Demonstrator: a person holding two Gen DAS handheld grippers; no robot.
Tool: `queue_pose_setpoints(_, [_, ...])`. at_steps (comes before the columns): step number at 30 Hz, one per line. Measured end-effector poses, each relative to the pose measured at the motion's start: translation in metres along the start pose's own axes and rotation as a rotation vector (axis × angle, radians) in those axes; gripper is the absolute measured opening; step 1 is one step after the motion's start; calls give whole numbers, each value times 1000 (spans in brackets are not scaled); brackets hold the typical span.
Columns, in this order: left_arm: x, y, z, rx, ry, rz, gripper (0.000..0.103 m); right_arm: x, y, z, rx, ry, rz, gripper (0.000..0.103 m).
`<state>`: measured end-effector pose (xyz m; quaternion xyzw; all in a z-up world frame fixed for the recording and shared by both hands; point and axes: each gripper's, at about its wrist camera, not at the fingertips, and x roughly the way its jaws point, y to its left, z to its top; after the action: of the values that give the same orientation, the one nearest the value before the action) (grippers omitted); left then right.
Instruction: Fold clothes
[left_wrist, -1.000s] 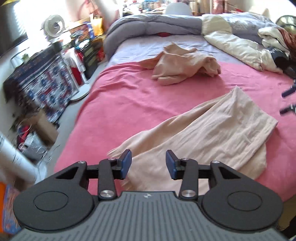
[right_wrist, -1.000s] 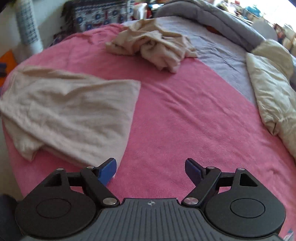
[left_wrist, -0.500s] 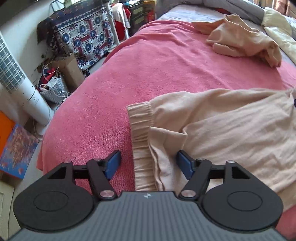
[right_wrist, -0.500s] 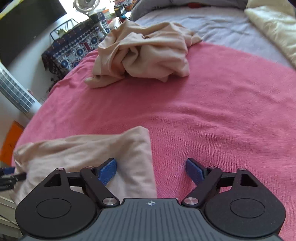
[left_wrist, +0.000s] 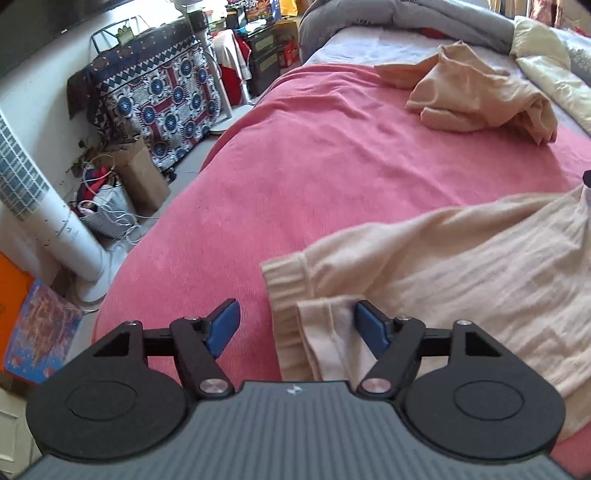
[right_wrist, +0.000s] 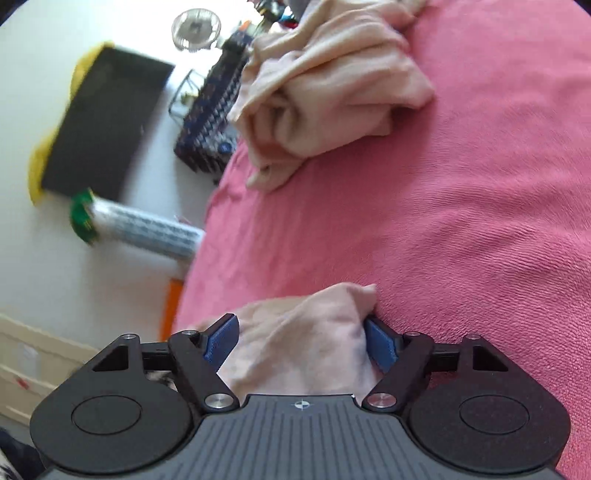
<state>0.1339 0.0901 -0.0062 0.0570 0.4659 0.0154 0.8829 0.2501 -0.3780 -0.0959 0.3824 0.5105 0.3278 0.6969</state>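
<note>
While its blue-padded fingers stand wide apart, the left gripper (left_wrist: 297, 326) straddles the near left end of the pale beige ribbed-knit garment (left_wrist: 461, 273) lying spread on the bed's pink fleece blanket (left_wrist: 332, 147). The ribbed cuff and a folded edge of the cloth lie between the fingers; the right pad (left_wrist: 371, 326) seems to touch the fabric, while the left pad sits over bare blanket, clear of the cloth. This gripper is tipped down toward the bed, pointing along the garment's edge.

The right gripper (right_wrist: 301, 343) is likewise spread wide, with a bunched corner of the same beige garment (right_wrist: 303, 339) filling the gap between its pads. The cloth presses against the right pad (right_wrist: 380, 347); the fingers have not closed on it. Its view is rolled, so the room leans sideways, and the gripper is low over the blanket (right_wrist: 461, 192).

A second, crumpled tan garment (left_wrist: 476, 98) lies further up the bed, well apart from both grippers. A white tower fan (left_wrist: 40, 229) stands on the floor left of the bed.
</note>
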Motion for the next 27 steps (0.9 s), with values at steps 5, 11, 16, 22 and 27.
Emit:
queue_pose_setpoints(5, [27,6,6,-118,34,-33,77,3,8,-3,48,-36,-79,48])
queue_pose_setpoints(11, [12,-11,18,-86,31,-50,32,-7,30,-17,131,-78,-132,15])
queue_pose_setpoints(16, [-6,-11,32,-151,4,-61,31,-39,49,-30,209,-198,-66,13])
queue_pose_setpoints(22, [-23,-51,88,-75,-150,-201,31,-115,61,-39,236,-475,-32,12])
queue_pose_setpoints(27, [37,-121,137,121,-161,-202,38,-151,53,-24,59,-613,-499,36])
